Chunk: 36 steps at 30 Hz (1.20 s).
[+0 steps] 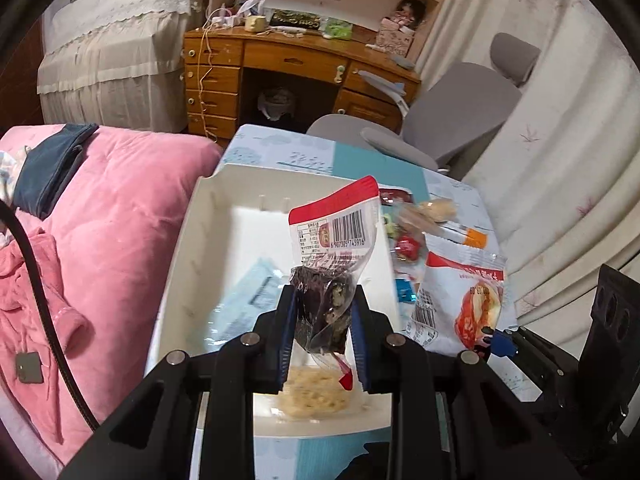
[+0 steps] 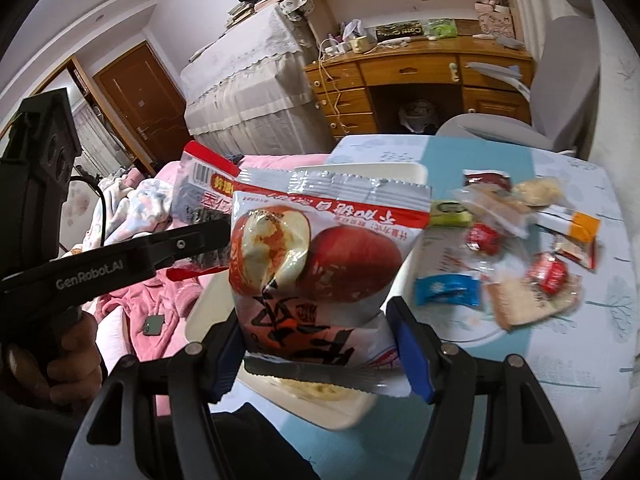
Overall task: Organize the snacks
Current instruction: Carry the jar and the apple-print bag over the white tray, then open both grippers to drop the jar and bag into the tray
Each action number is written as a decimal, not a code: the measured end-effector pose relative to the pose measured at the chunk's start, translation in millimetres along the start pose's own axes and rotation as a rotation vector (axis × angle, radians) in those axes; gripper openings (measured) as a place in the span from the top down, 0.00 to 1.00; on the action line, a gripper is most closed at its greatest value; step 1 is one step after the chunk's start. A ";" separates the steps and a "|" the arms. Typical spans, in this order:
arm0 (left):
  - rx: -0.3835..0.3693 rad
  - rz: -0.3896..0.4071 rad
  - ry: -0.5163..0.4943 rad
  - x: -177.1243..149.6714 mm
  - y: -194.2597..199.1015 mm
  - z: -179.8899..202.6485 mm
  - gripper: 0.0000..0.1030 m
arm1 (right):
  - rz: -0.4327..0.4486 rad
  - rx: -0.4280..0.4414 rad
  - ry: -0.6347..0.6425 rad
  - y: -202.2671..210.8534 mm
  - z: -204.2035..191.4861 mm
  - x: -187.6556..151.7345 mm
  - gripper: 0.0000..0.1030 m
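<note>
Both tongs (image 1: 322, 312) (image 2: 316, 344) angled down w/ snack packets over bin (image 1: 212, 216).

At the lower centre of the frame, the left gripper (image 1: 322, 320) has its 2 blue-padded jaws pinched on a clear snack packet (image 1: 334, 248) with a red top, a barcode and dark contents, held upright over the white bin (image 1: 192, 264). Inside the bin lie a pale blue packet (image 1: 248, 292) at left and a packet of pale lotus-root slices (image 1: 316, 394) near the bottom edge. At lower right a white packet with a red fruit picture (image 1: 460, 300) hangs beside the bin. Loose snacks (image 1: 424, 220) litter the patterned tabletop (image 1: 304, 156) at centre right. A pink blanket (image 1: 116, 216) fills the left.
</note>
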<state>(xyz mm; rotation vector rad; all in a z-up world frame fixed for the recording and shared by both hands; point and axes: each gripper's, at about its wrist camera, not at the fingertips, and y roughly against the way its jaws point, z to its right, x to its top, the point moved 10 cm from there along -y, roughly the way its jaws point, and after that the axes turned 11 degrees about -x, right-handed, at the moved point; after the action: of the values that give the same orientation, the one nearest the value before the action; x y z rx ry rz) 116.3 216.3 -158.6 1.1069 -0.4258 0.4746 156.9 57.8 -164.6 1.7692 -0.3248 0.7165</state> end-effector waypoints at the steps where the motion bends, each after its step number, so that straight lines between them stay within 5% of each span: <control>1: 0.001 -0.005 0.004 0.6 -0.3 -6.3 0.77 | -0.001 0.003 -0.004 -3.6 -5.6 0.3 0.34; 9: 0.062 -0.086 0.034 -2.1 -11.3 -59.5 0.75 | -0.029 -0.015 -0.075 -25.9 -26.5 -6.9 0.34; 11: 0.063 -0.106 0.042 -3.3 -15.3 -67.3 0.63 | -0.053 -0.016 -0.099 -32.6 -28.3 -11.2 0.33; 13: 0.077 -0.123 0.035 -4.2 -19.0 -73.1 0.29 | -0.101 -0.032 -0.121 -41.8 -28.4 -18.4 0.31; 14: 0.079 -0.127 0.027 -4.7 -20.2 -74.0 0.27 | -0.120 -0.060 -0.135 -45.5 -26.3 -22.2 0.26; 22: 0.033 -0.234 -0.026 -22.0 -44.3 -61.4 0.27 | -0.159 -0.148 -0.201 -44.7 -15.5 -42.3 0.20; 36: -0.033 -0.309 -0.093 -46.8 -67.0 -22.0 0.25 | -0.199 -0.245 -0.299 -27.2 20.8 -69.5 0.20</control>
<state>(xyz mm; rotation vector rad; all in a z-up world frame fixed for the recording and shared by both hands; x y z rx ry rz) 117.3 204.7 -242.4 1.1423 -0.3348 0.1446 124.3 37.4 -231.8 1.6444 -0.4120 0.2568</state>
